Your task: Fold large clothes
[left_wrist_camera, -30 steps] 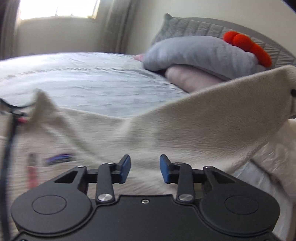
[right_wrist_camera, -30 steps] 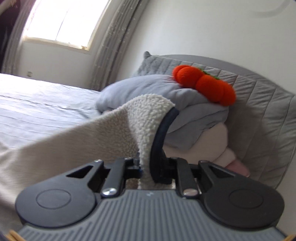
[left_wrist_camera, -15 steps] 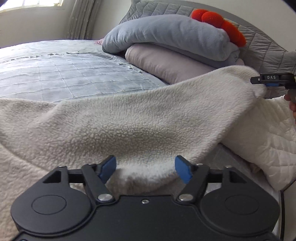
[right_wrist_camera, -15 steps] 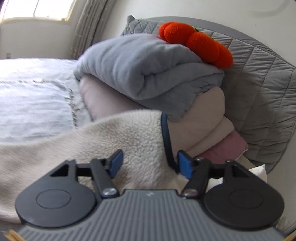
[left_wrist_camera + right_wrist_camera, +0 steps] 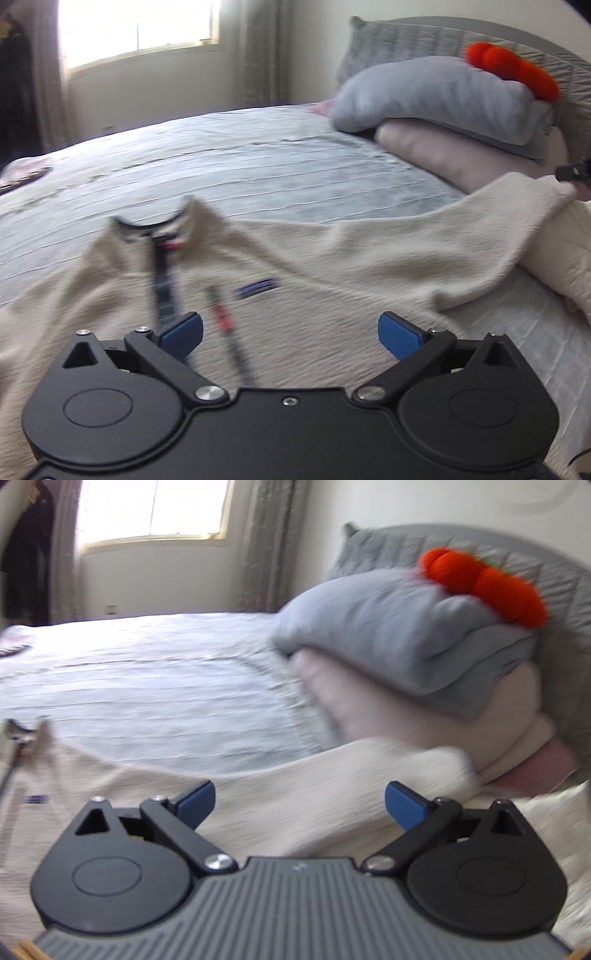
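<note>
Across the bed the cream fleece stretches its sleeve rightward, nearer the right gripper; left gripper equally spread, empty.

We count one cream fleece jacket spread on one bed. Far right we log a stack with one grey folded blanket on top of at least two pale folded layers; lower layers blur together. One orange plush sits on top. Two grippers: left gripper, right gripper, each spread wide. One window.
</note>
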{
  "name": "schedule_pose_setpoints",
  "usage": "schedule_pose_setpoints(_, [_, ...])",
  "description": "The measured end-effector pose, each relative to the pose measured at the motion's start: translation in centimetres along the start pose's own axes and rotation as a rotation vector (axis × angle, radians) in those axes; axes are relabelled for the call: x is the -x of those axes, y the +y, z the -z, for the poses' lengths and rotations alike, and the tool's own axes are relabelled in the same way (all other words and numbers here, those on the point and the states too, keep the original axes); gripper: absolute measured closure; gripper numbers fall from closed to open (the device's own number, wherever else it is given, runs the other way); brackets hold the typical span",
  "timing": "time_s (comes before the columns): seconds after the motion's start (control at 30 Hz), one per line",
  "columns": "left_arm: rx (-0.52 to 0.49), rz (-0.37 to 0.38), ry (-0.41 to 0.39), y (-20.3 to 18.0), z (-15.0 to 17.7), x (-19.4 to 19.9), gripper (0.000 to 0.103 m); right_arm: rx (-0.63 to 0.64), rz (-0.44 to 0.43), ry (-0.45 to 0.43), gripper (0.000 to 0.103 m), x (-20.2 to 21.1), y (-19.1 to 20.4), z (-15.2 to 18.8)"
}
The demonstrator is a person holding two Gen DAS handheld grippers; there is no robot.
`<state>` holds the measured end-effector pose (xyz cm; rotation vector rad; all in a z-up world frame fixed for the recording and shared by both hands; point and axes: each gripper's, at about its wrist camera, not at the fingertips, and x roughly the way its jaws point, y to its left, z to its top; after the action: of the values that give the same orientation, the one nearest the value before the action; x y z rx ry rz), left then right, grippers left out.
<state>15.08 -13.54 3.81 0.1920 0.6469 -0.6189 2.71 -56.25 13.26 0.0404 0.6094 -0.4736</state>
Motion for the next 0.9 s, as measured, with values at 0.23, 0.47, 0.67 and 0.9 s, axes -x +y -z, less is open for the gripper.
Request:
schedule_pose_setpoints(0.23, [0.058, -0.241, 0.047, 10.5, 4.1, 5.9, 0.0, -0.013, -0.231, 0.152, 0.001, -0.7, 7.6, 3.8])
schedule_pose_setpoints(0.47, [0.142, -0.536, 0.111, 24.5, 8.4, 11.6, 0.0, 0.125, -0.308, 0.234, 0.001, -0.8, 15.0, 6.4])
schedule_pose_setpoints(0.67, [0.333, -0.727, 0.132, 36.8, 11.5, 17.1, 0.001, 0.2, -0.307, 0.242, 0.001, -0.3, 18.3, 7.4])
schedule_pose_setpoints(0.9, [0.467, -0.867, 0.177, 46.9, 14.2, 20.4, 0.007, 0.23, -0.278, 0.277, 0.001, -0.8, 20.5, 8.4])
